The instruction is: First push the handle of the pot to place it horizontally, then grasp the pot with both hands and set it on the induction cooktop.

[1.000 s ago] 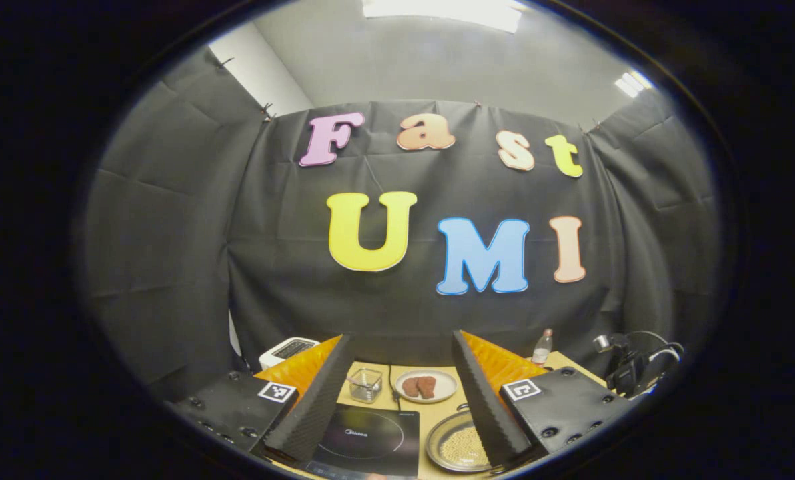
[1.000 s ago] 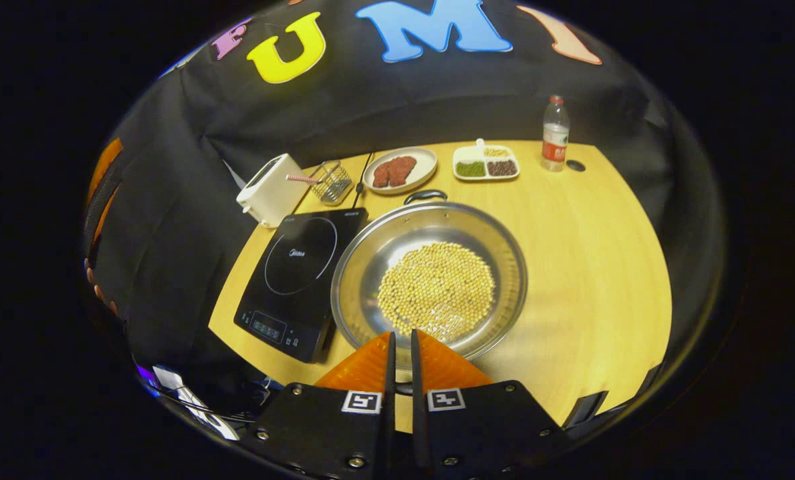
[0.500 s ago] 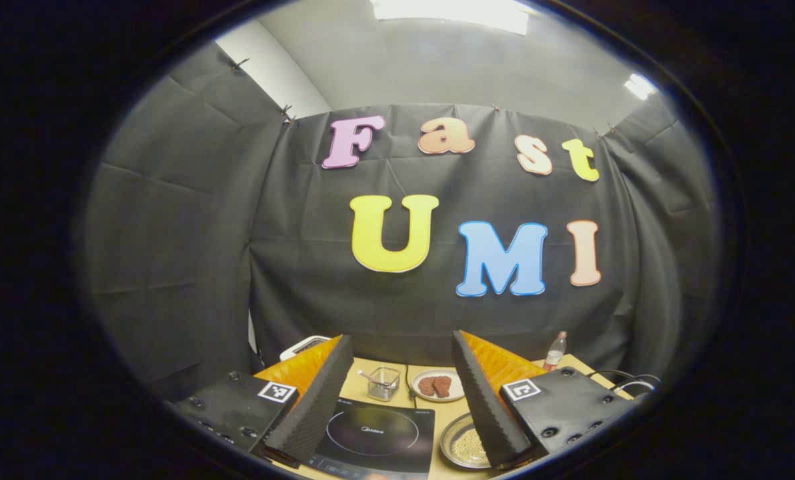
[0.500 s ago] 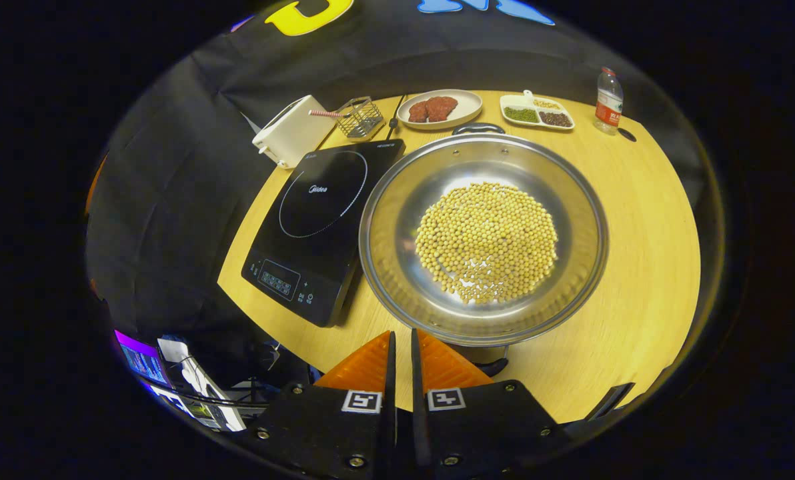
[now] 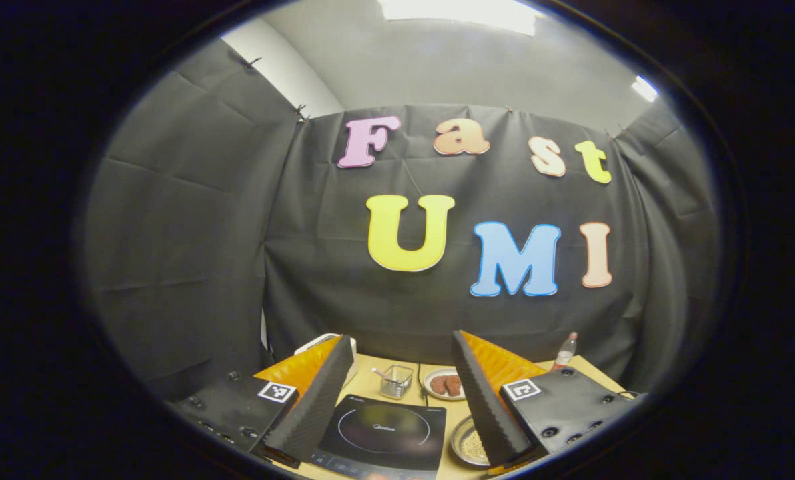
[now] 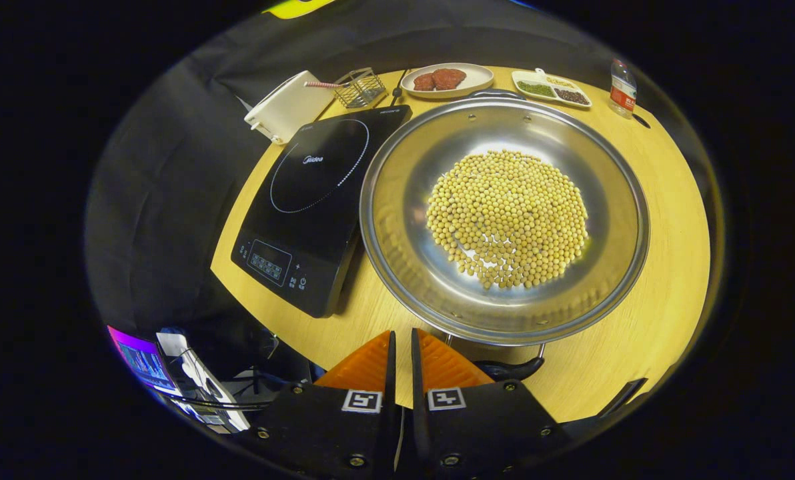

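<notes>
A wide steel pot [image 6: 397,200] holding soybeans sits on the wooden table [image 6: 671,200], right beside the black induction cooktop [image 6: 311,193]. One pot handle [image 6: 512,368] points toward me at the near rim, and the other handle [image 6: 497,93] is at the far rim. My right gripper [image 6: 401,337] is shut with nothing in it, just left of the near handle and close to the pot's near rim. In the left gripper view, my left gripper [image 5: 403,341] stands open above the cooktop [image 5: 384,433], with the pot [image 5: 467,445] partly hidden behind its right finger.
Along the table's far edge stand a white toaster [image 6: 287,107], a wire basket [image 6: 361,87], a plate of meat [image 6: 445,79], a divided dish [image 6: 551,88] and a bottle [image 6: 622,87]. A lit screen [image 6: 144,363] lies below the near table edge.
My right gripper has moved in toward the pot, which now looms larger with its near handle beside the fingers. The left gripper has drifted left and back, so the pot looks smaller.
</notes>
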Action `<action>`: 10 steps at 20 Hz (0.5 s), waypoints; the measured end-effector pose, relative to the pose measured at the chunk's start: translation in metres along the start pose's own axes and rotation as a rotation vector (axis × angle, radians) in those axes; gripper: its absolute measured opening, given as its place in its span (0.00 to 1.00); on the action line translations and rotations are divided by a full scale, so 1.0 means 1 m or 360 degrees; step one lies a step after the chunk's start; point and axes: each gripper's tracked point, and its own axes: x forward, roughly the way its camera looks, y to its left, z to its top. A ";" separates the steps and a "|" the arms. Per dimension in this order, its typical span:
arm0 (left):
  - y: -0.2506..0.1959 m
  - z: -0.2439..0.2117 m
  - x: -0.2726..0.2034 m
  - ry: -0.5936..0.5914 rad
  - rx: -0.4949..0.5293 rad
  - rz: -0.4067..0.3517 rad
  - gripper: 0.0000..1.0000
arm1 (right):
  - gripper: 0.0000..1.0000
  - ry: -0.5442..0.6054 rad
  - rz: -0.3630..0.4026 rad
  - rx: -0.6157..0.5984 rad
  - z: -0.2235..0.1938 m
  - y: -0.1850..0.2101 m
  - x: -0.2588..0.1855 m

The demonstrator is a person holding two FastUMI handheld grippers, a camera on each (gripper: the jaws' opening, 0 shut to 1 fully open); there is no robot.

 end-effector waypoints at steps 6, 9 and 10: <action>0.006 -0.007 0.002 0.0017 -0.0011 0.0018 0.99 | 0.08 0.0025 0.0018 0.0109 -0.001 -0.006 0.014; 0.009 -0.007 0.002 0.0019 -0.0019 0.0032 0.99 | 0.04 0.0042 0.0038 0.0138 0.000 -0.006 0.018; 0.010 -0.007 0.003 0.0015 -0.0024 0.0036 0.98 | 0.04 0.0041 0.0037 0.0135 0.000 -0.006 0.019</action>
